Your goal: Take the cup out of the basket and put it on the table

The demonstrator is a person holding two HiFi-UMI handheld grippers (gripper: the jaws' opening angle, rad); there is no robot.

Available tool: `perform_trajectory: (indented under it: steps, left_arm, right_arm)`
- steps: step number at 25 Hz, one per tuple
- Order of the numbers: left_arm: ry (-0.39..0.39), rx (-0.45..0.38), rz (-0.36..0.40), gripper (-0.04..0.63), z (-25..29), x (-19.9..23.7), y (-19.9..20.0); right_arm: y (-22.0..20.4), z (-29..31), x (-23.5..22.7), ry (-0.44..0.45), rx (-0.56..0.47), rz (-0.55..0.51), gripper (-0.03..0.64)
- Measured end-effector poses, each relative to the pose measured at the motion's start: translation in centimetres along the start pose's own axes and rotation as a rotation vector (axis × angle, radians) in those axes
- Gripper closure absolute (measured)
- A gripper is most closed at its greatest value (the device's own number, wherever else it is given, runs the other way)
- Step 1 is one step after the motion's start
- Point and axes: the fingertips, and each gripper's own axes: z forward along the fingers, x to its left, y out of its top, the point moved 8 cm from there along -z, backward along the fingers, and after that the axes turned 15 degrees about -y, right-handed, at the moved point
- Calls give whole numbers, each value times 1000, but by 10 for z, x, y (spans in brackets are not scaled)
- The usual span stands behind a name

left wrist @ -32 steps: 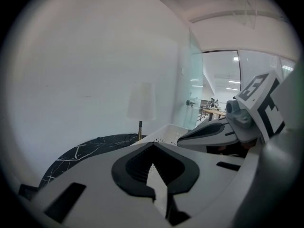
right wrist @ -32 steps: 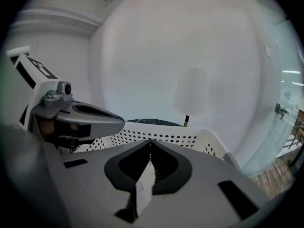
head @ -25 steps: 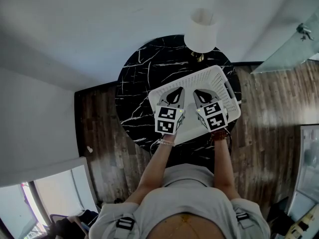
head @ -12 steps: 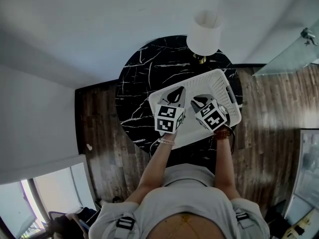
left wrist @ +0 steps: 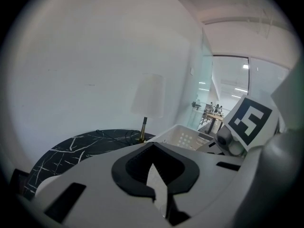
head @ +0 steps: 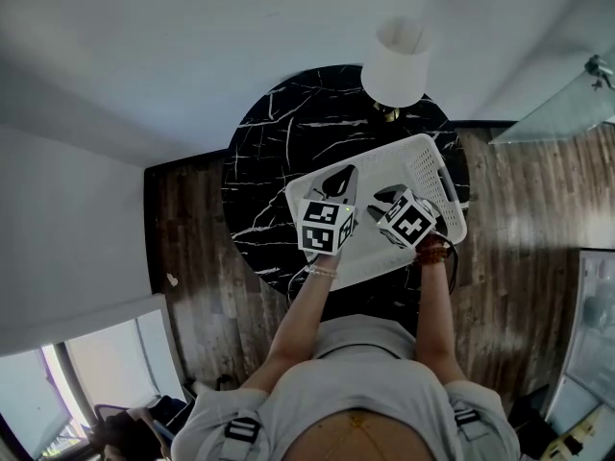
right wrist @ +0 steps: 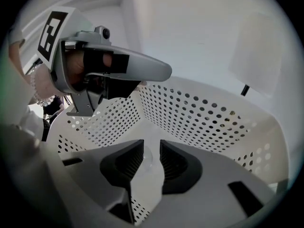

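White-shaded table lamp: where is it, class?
Head view: the white-shaded table lamp stands at the far edge of the round black marble table, beyond the white perforated basket.

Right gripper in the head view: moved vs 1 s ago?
Yes, slightly. Against the rim of the white perforated plastic basket, the right gripper has twisted and tipped nose-down into the basket, edging left.

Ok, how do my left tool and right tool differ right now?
The left tool's jaws meet at the tips; the right tool's jaws stand apart. The left tool points roughly level across the table toward the lamp; the right tool tilts down into the basket. Both have white bodies with black inner faces.
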Motion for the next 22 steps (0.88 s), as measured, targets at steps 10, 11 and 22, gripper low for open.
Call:
perform_trajectory:
  steps: [10,11,22]
  left_arm:
    - [-2,10,-19,591,5,6,-3]
    - [-3,12,-20,591,5,7,-4]
    - [-9,32,-33,591,11,13,-10]
  right_arm:
    - [-9,18,4,48,132,-56,525]
    - [-10,20,4,51,141,-61,525]
    - [-15,37,8,87,171,-63,525]
